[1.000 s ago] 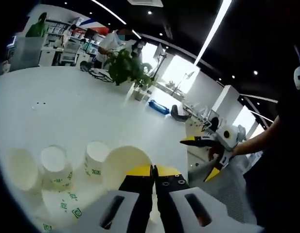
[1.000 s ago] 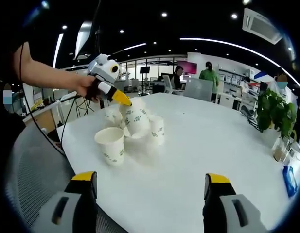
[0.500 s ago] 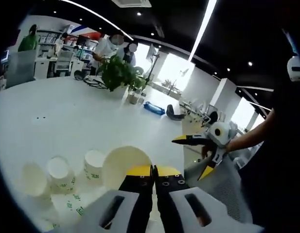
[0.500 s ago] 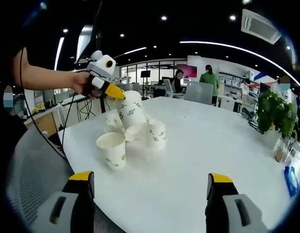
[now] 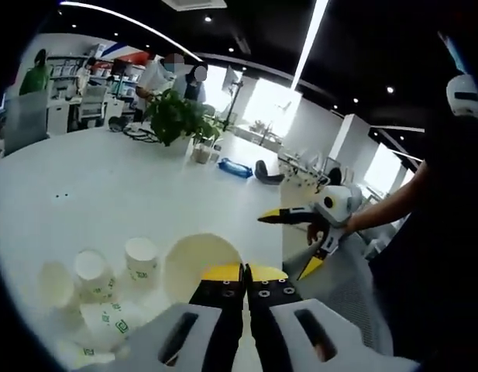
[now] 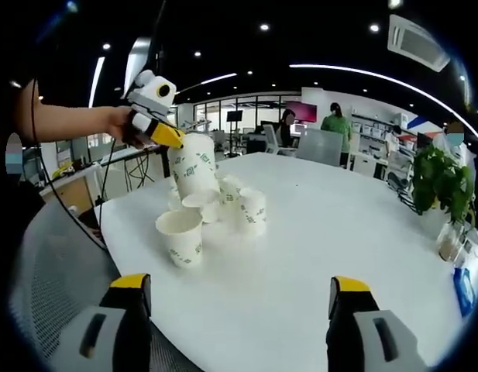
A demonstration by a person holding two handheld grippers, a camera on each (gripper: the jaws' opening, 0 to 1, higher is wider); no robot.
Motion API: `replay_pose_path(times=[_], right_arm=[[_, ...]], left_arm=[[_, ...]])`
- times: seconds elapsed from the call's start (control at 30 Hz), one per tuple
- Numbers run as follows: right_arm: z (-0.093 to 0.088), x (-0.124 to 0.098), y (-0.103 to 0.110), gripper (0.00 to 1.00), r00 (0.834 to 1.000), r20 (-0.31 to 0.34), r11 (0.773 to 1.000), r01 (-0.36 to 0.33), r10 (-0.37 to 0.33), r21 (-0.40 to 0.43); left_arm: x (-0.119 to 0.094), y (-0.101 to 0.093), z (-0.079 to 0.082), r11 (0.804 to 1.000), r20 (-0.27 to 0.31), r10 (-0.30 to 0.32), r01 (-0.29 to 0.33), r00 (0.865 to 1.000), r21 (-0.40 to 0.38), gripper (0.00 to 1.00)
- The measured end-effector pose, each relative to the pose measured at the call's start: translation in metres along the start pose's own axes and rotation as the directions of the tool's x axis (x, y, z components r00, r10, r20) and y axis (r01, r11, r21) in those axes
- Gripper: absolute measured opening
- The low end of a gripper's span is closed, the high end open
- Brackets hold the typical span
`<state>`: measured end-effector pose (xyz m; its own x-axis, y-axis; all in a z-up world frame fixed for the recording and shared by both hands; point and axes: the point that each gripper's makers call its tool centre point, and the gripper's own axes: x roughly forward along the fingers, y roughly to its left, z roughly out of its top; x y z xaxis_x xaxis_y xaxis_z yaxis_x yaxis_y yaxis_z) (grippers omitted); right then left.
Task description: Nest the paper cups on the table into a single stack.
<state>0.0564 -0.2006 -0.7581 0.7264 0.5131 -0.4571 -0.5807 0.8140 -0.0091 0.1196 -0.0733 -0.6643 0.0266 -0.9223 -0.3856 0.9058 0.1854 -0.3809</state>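
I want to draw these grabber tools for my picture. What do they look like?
Each gripper has grey plastic bodies with black jaws tipped in bright yellow. The left gripper carries a white housing by the person's hand, and a thin black cable hangs from it. The right gripper has the same yellow-tipped jaws and white housing. The person wears dark clothing; the forearms are unsleeved.

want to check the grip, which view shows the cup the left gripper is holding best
The right gripper view: the held cup shows whole from the side, lifted above the other cups, left gripper at its rim. The left gripper view shows just its open mouth behind the shut fingers.
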Motion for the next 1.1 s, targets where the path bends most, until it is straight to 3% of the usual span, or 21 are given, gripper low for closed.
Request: replay_pose_path(times=[0.63,1.1], right_arm=[[-0.002,0.001,0.001,0.95,1.000,-0.012,1.000,-0.005,0.005,-0.005],[-0.005,0.002,0.001,0.93,1.000,-0.029,1.000,-0.009,0.009,-0.005]], left_arm=[[-0.005,-0.006,-0.027,0.999,-0.096,0.027,-0.022,0.995,0.049,0.00],[0.015,-0.004,-0.054,0.990,-0.217,0.077,-0.049,0.973,0.135,0.00]])
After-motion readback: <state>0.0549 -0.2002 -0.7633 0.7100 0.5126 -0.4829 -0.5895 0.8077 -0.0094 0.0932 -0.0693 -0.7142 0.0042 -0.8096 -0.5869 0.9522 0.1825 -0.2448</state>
